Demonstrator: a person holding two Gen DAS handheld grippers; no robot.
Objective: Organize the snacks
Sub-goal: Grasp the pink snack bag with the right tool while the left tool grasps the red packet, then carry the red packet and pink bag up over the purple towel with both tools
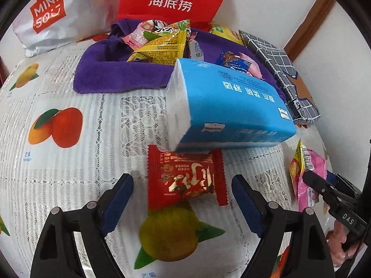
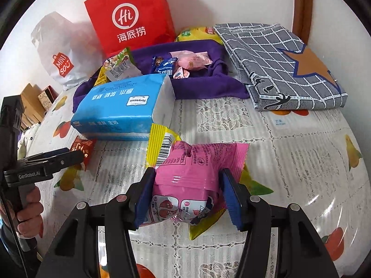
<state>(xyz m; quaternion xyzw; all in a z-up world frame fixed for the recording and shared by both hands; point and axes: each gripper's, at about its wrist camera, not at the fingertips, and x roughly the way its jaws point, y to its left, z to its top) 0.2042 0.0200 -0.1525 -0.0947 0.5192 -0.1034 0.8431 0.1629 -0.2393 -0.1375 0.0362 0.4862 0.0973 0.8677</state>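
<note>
Red foil of the red snack packet (image 1: 185,176) is partly hidden: its upper edge sits under the overhanging blue tissue pack (image 1: 229,106), and the print on it is blurred. It lies flat on the tablecloth (image 1: 69,180) between the pads of the left gripper (image 1: 183,199), whose jaws stand wide apart with no pad touching it. The right gripper (image 2: 185,197) is clamped on a pink snack packet (image 2: 190,176); a yellow packet (image 2: 160,143) behind and beneath it is mostly covered, and whether the pads also catch it cannot be told. Further snacks lie heaped on a purple towel (image 1: 111,74), several overlapping and unreadable. A hand (image 2: 27,210) is cut off at the frame edge in the right wrist view. The surface is a white lace-pattern cloth printed with fruit. Against the white wall stand a red paper bag (image 2: 129,16) and a white plastic bag (image 2: 60,53); a folded grey checked cloth (image 2: 285,69) lies beside the towel, near a brown wooden frame (image 2: 301,4)
</note>
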